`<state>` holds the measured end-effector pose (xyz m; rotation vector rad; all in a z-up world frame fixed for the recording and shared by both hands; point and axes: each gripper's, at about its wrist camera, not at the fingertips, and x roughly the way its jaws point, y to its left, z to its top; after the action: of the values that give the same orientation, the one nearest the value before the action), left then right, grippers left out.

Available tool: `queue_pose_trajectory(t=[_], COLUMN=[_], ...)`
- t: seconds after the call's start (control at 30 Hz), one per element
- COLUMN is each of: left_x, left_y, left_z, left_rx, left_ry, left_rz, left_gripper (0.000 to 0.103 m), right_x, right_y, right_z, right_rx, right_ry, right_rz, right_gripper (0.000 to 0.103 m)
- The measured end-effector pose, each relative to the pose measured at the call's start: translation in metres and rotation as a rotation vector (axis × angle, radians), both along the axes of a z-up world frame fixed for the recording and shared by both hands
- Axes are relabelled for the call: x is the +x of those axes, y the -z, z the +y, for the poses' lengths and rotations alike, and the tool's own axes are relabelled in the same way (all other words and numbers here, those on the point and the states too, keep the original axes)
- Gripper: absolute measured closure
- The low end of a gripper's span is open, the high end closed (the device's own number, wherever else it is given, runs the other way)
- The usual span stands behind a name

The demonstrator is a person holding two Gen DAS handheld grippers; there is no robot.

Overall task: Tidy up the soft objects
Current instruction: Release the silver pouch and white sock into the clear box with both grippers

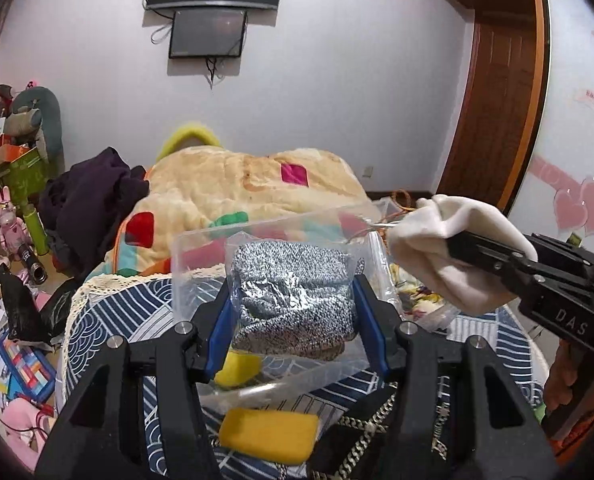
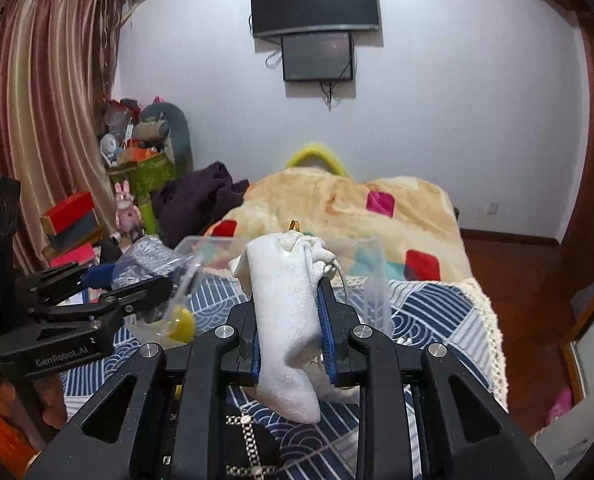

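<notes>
In a cluttered bedroom, the left gripper [image 1: 295,312] is clamping a bagged grey knit [image 1: 295,280] at the centre of the left wrist frame, its blue pads pressing both flanks of the plastic while the bundle is hanging over the clear plastic bin [image 1: 201,240] on the patterned bed cover [image 1: 113,320]. The right gripper [image 2: 291,320] is squeezing a white sock-like cloth [image 2: 287,320] at centre frame of the right wrist view, jaws closed on its middle. Both pieces are looking light and limp; the bag's film is likely slippery, so a hold across the knit's thick middle seems safest, and the cloth is probably best pinched mid-length as it is now. The cloth's long axis is running up the frame, its bunched end pointing toward the bin's far rim, its loose toe drooping toward the lower edge. Two yellow sponges [image 1: 269,434] are lying low in the left wrist frame, one inside the bin.
</notes>
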<state>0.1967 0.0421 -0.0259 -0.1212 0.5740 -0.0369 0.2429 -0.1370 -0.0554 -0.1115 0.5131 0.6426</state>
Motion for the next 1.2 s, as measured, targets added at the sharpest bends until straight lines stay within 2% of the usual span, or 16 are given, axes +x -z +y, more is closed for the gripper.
queue_pose_trajectory(t=[0.27,0.4,0.6,0.67,0.7,0.77,0.8,0.83,1.0,1.13,1.2], left_x=[0.035,0.042,0.045,0.043,0.04,0.035,0.032,0.028,0.004,-0.02,-0.031], left_y=[0.022,0.029,0.035,0.035,0.034,0.031,0.029,0.026,0.007,-0.004,-0.006], left_z=[-0.012,-0.013,-0.01,-0.01,-0.009,-0.009,-0.008,-0.007,-0.002,0.002,0.005], left_rx=[0.031,0.032,0.036,0.036,0.039,0.047,0.049,0.045,0.024,0.007,0.003], left_ry=[0.025,0.03,0.03,0.028,0.025,0.019,0.017,0.017,0.013,0.013,0.012], left_rz=[0.086,0.108,0.135,0.139,0.133,0.12,0.11,0.101,0.05,0.008,-0.001], left_gripper=[0.048,0.048,0.04,0.034,0.032,0.023,0.021,0.019,0.018,0.009,0.008], right_x=[0.025,0.03,0.033,0.032,0.033,0.031,0.029,0.026,0.011,-0.008,-0.018], right_y=[0.023,0.027,0.03,0.029,0.028,0.026,0.024,0.021,0.006,-0.007,-0.009], right_z=[0.016,0.016,0.021,0.021,0.022,0.018,0.015,0.011,-0.002,-0.007,-0.01], right_rx=[-0.062,-0.062,-0.106,-0.117,-0.123,-0.134,-0.123,-0.111,-0.088,-0.075,-0.064], right_ry=[0.005,0.004,-0.002,-0.002,0.002,0.015,0.022,0.028,0.033,0.034,0.025], right_rz=[0.096,0.126,0.134,0.131,0.128,0.124,0.122,0.113,0.055,-0.002,-0.02], right_gripper=[0.082,0.082,0.08,0.078,0.075,0.062,0.049,0.043,0.036,0.025,0.02])
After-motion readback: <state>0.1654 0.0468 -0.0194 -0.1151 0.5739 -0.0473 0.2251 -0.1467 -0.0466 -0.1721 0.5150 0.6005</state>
